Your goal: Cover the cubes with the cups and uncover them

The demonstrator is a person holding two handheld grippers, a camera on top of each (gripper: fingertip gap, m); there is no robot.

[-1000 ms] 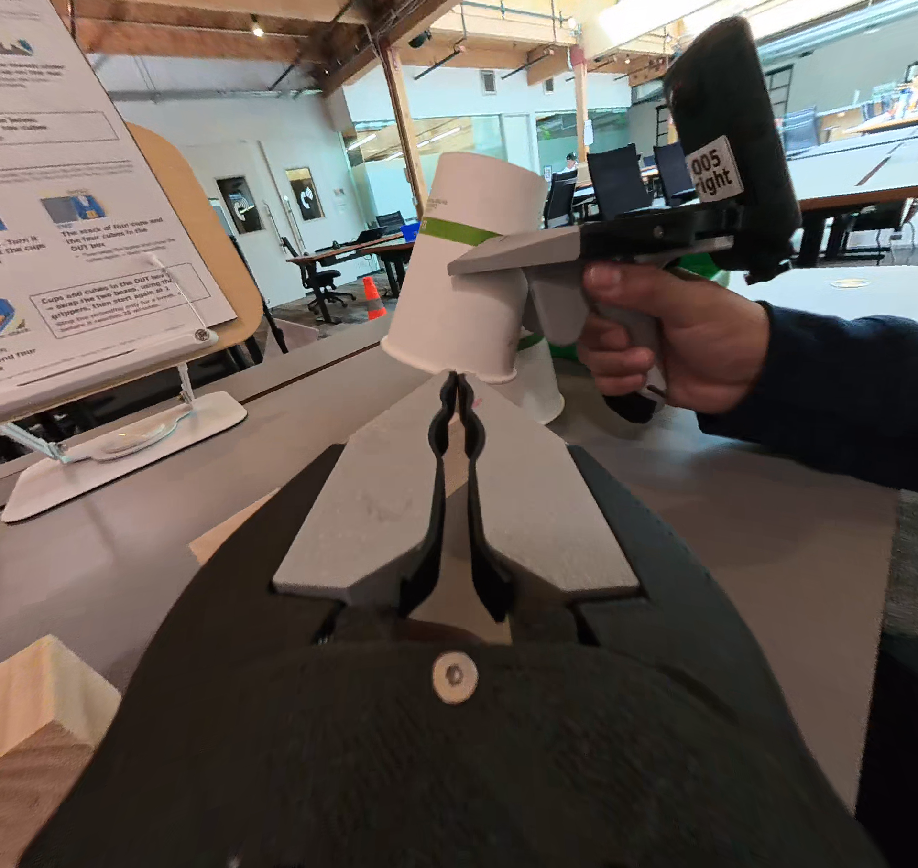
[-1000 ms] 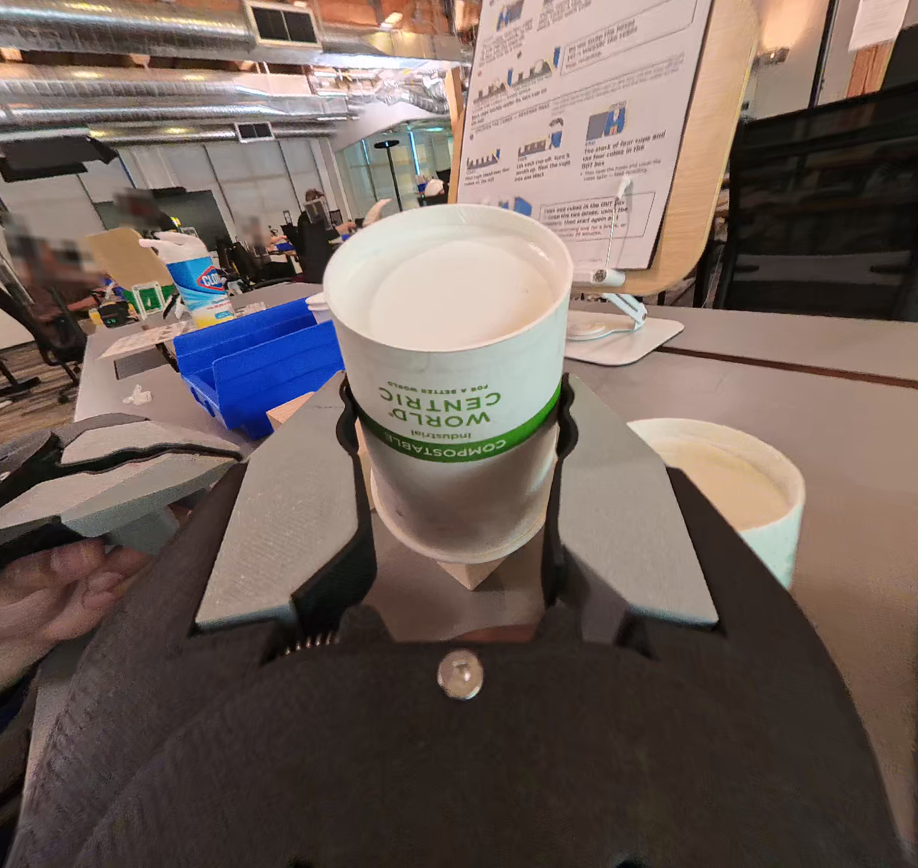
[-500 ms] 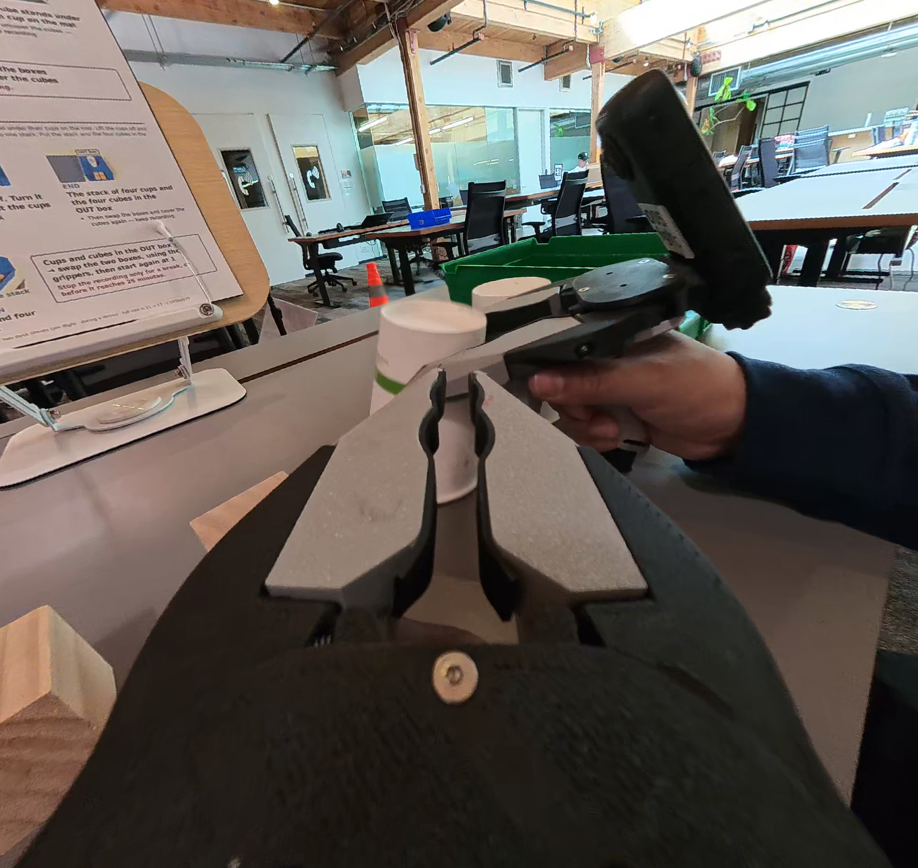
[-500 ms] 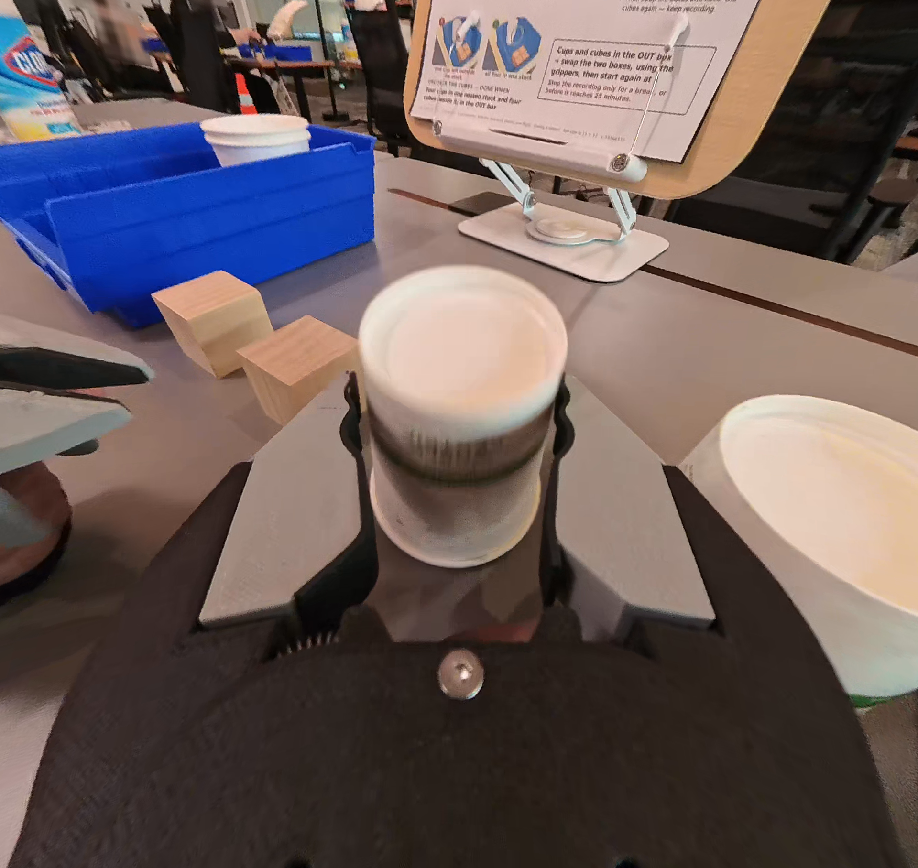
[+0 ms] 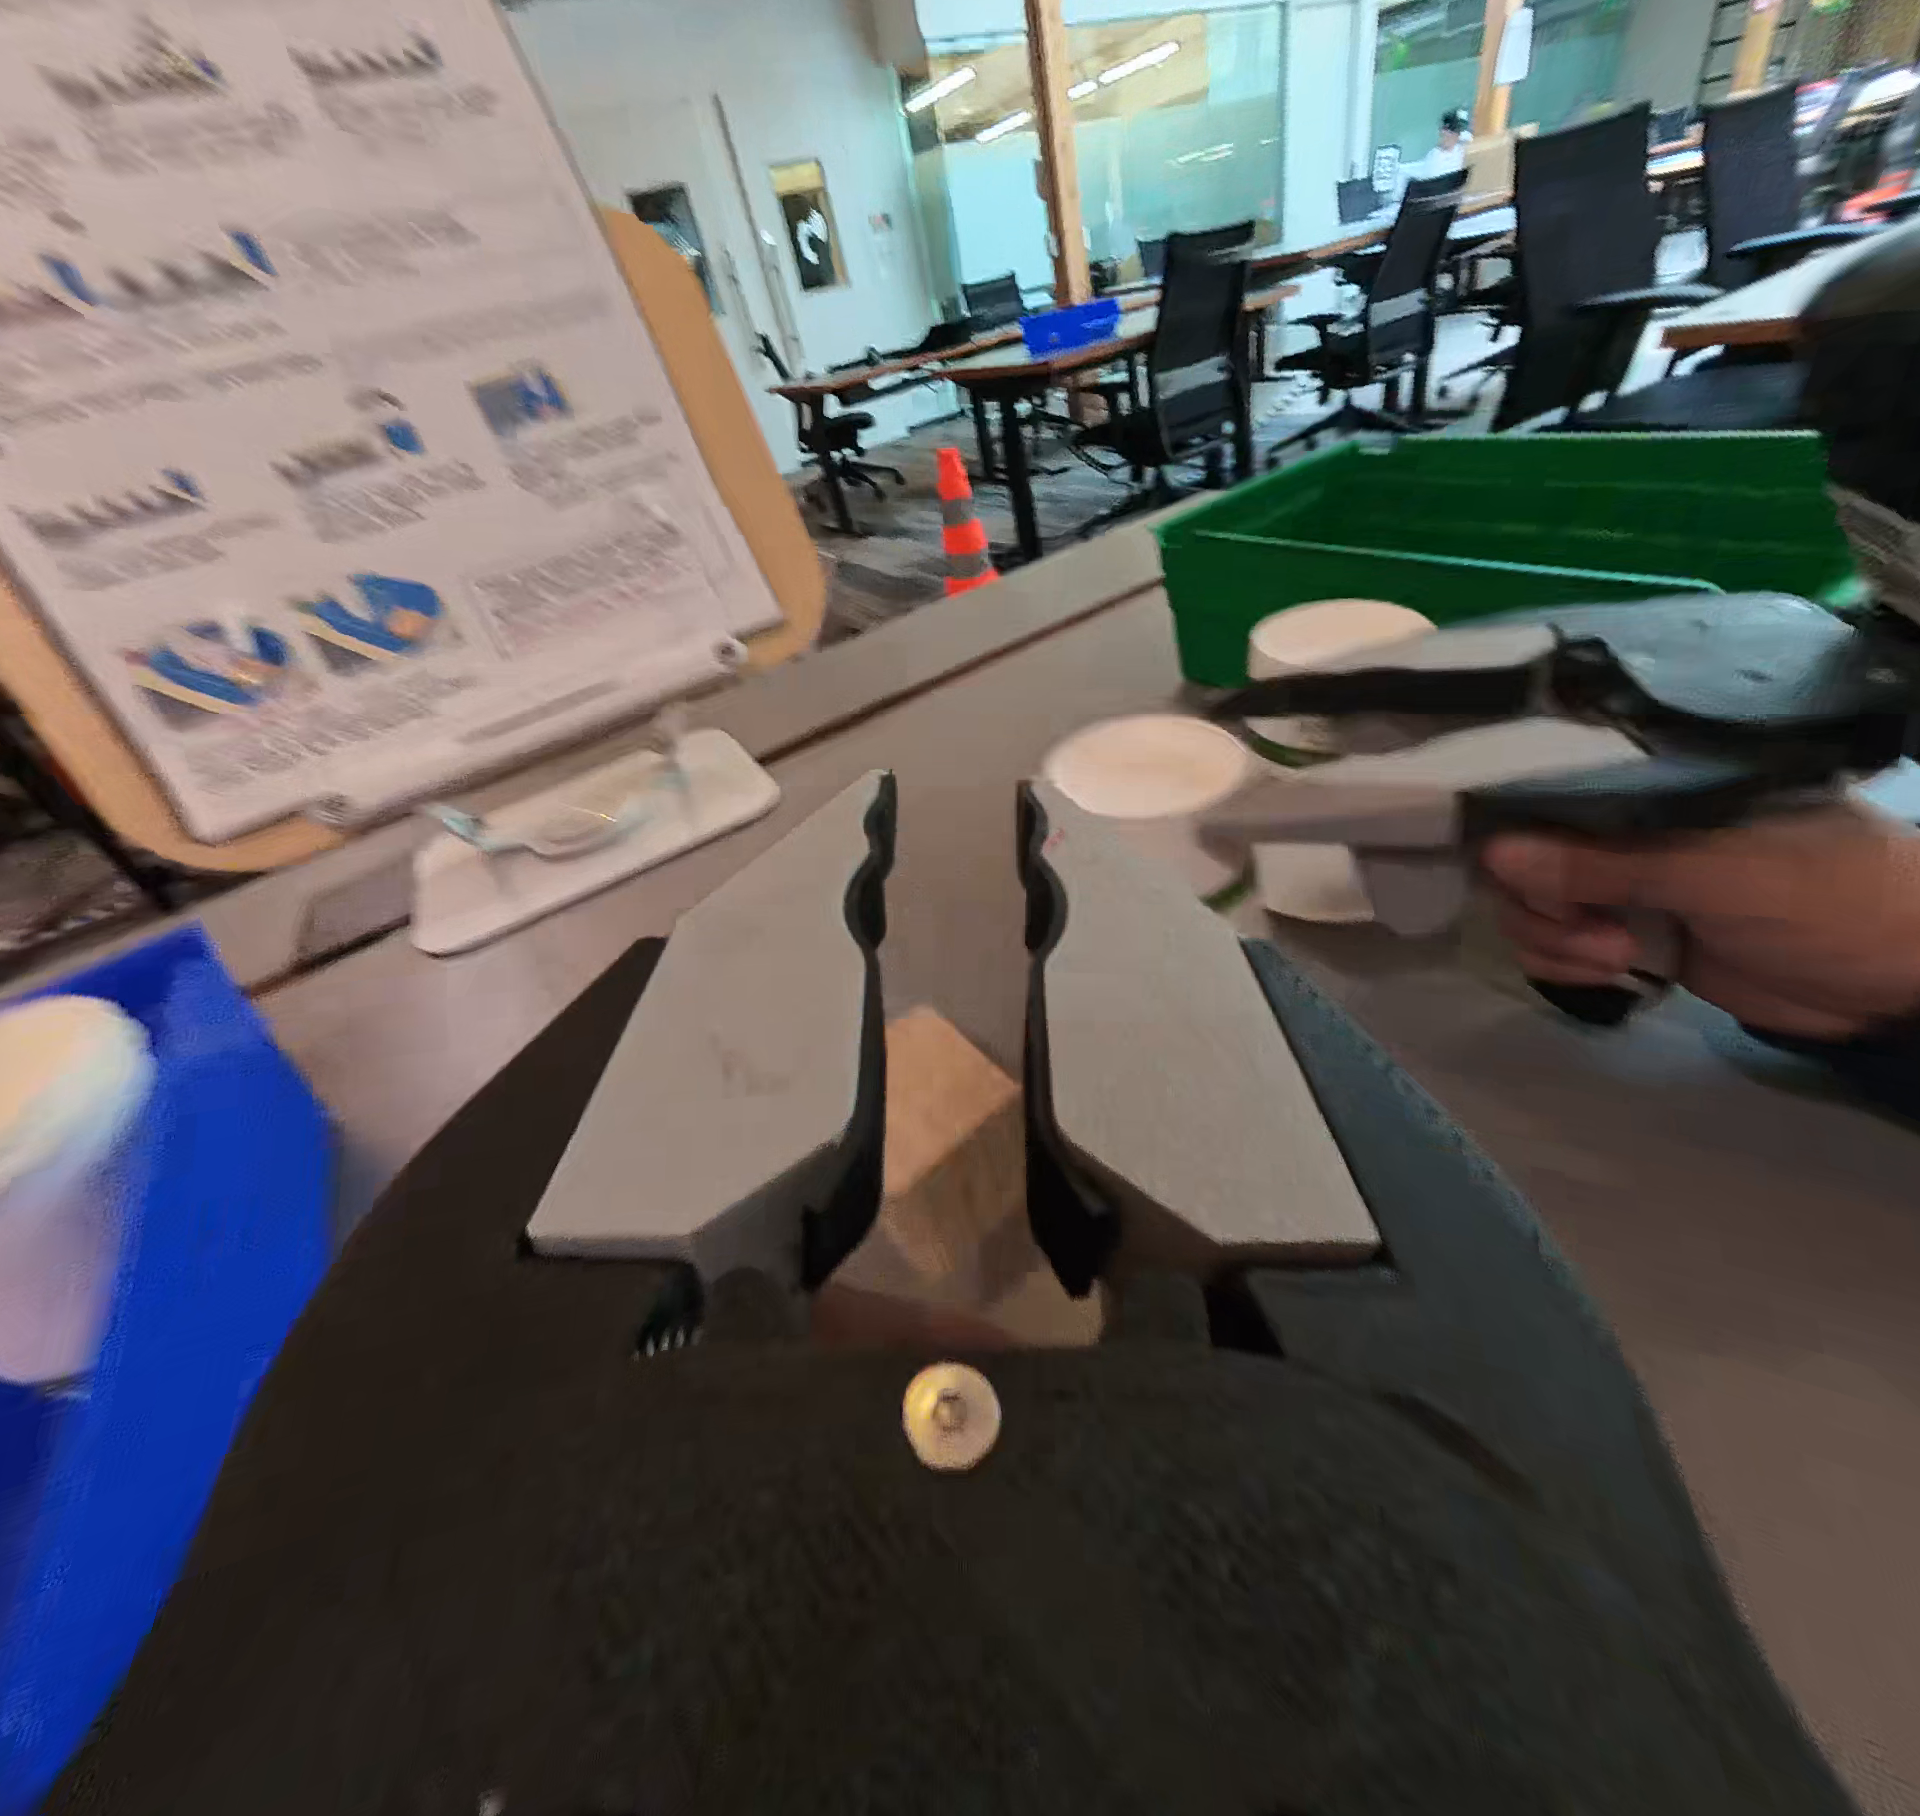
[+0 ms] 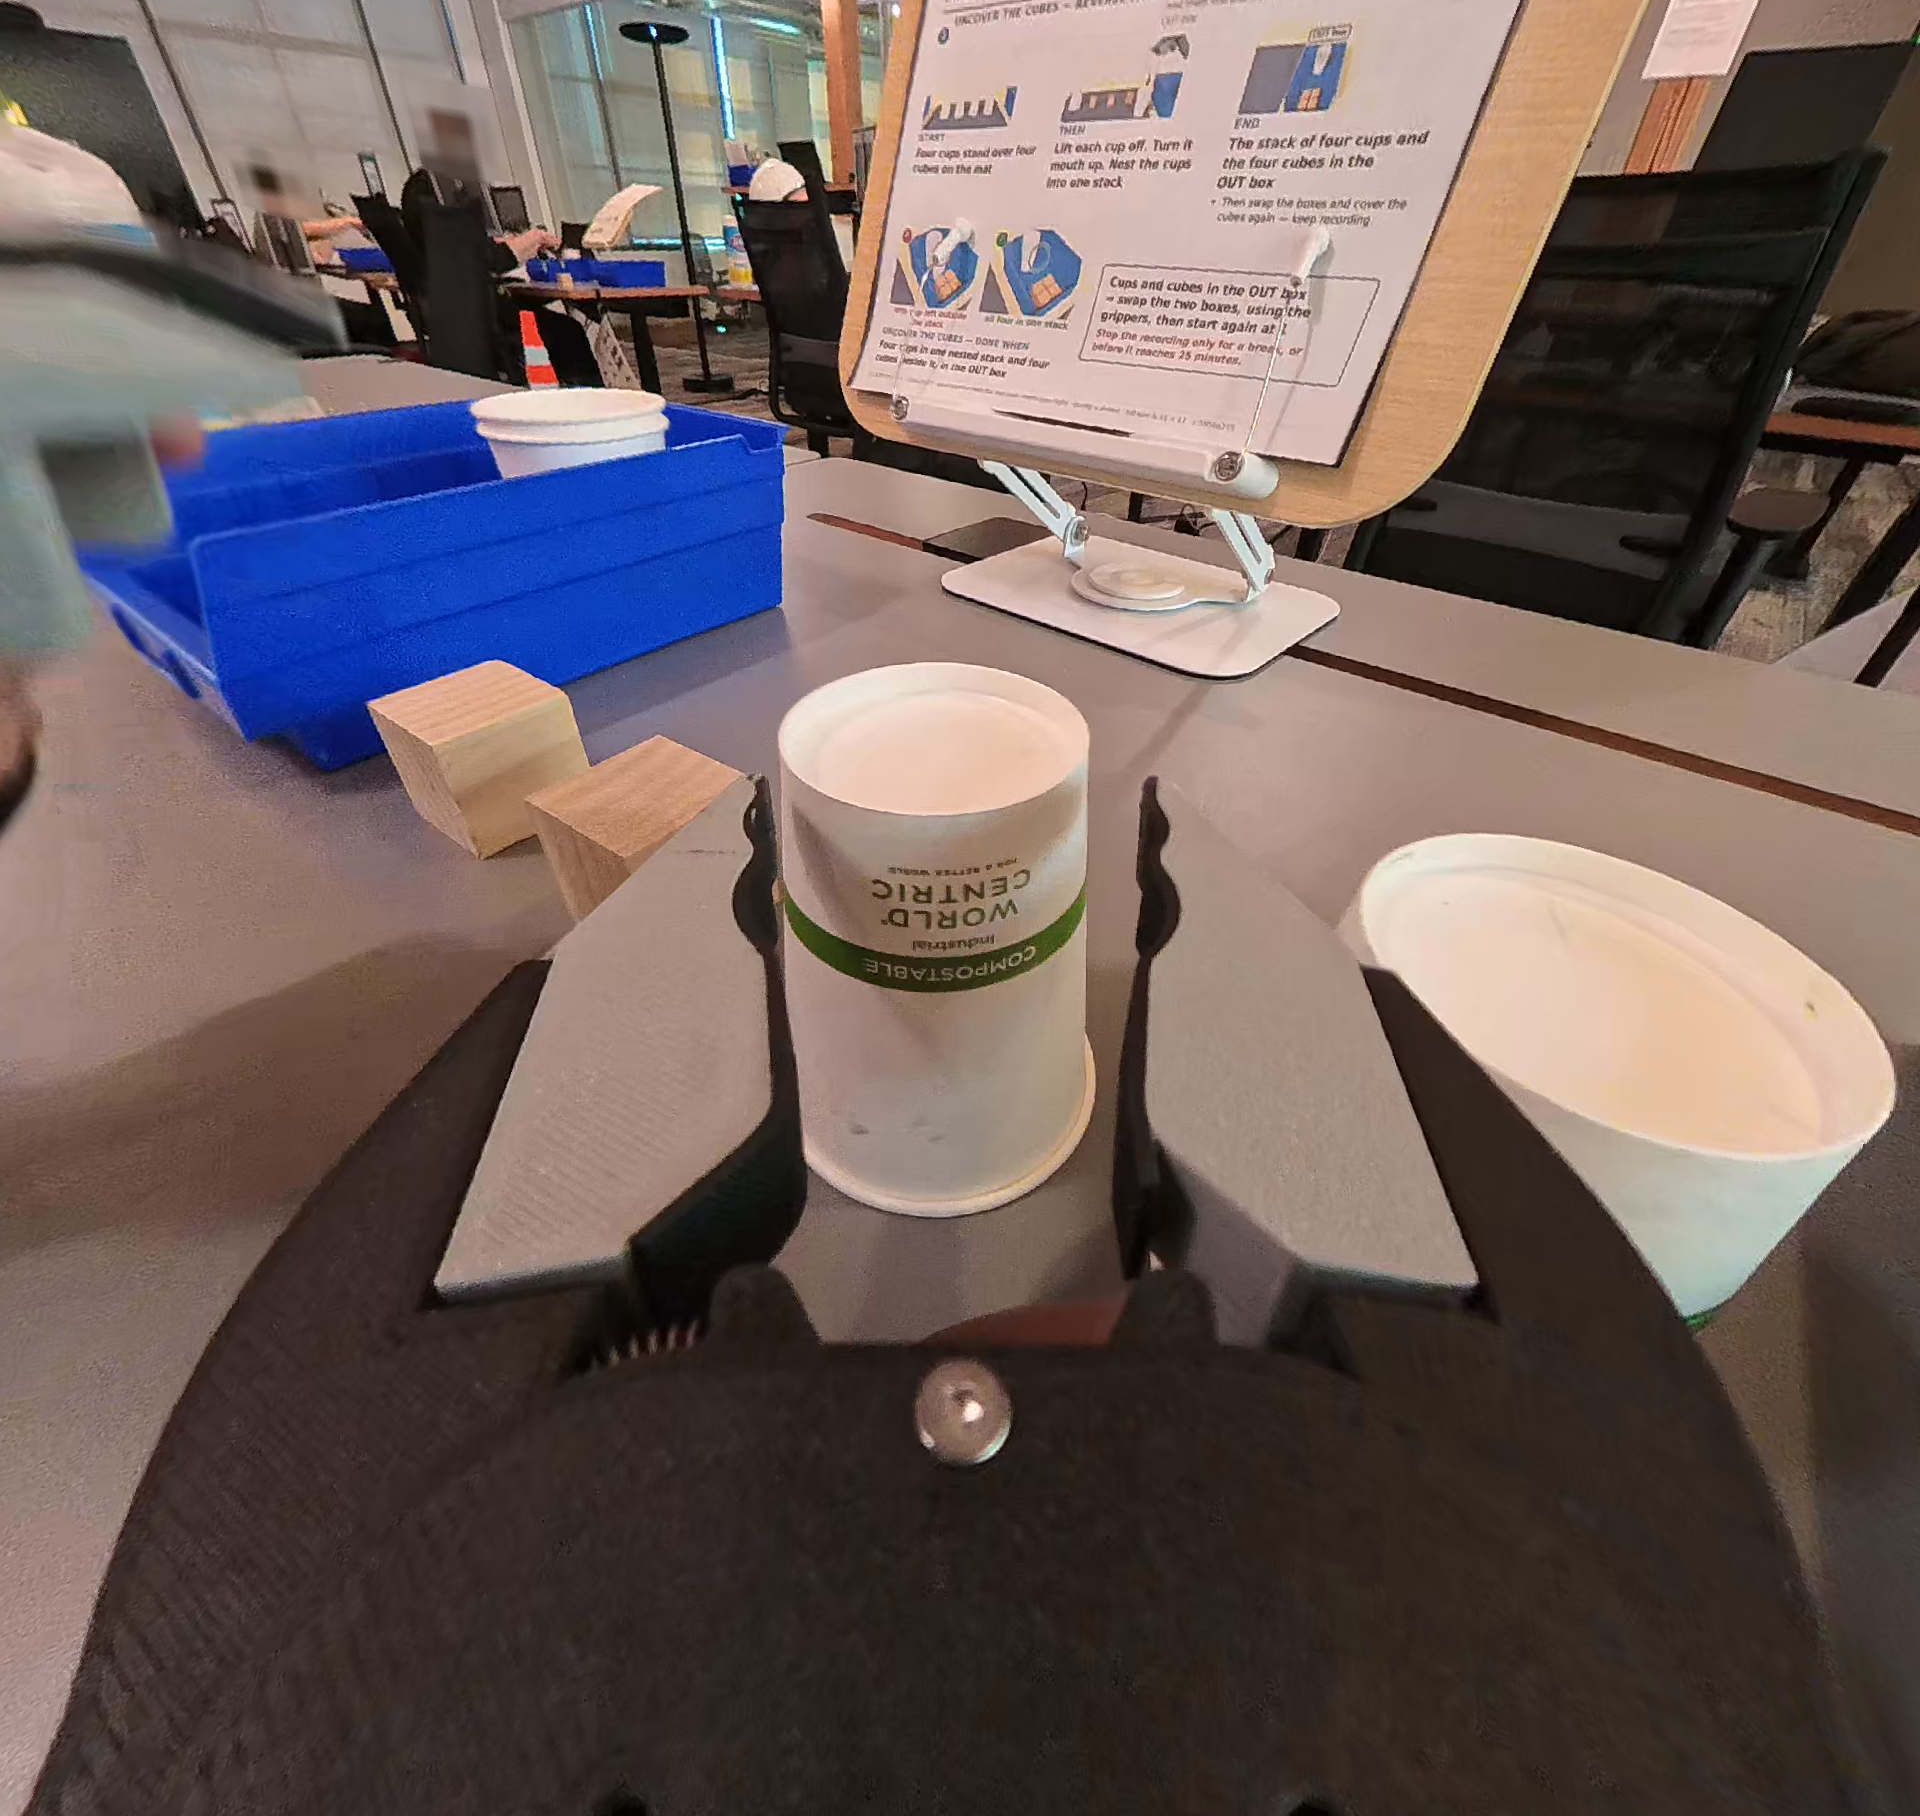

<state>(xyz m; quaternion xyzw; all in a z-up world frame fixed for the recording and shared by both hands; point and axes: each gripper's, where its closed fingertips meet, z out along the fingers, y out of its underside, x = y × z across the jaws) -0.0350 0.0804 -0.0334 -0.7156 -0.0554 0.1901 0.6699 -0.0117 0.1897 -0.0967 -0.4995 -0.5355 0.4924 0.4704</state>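
White cup [image 6: 935,935], green band; pale wood cubes [image 6: 478,748]; blue bin [image 6: 468,561].

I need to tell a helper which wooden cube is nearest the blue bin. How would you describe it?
Find the blue bin at the left of the grey table. Two wooden cubes sit just before it; take the paler cube, beside the bin's front wall, not the darker cube by the upside-down cup.

Around the upside-down cup [image 6: 935,935]: 2 wooden cubes [image 6: 551,779] crowd its left, another cup [image 6: 1621,1060] sits close on its right. Open grey table [image 6: 1351,758] beyond it up to the white stand base [image 6: 1143,603], and the blue bin [image 6: 468,561] blocks the far left.
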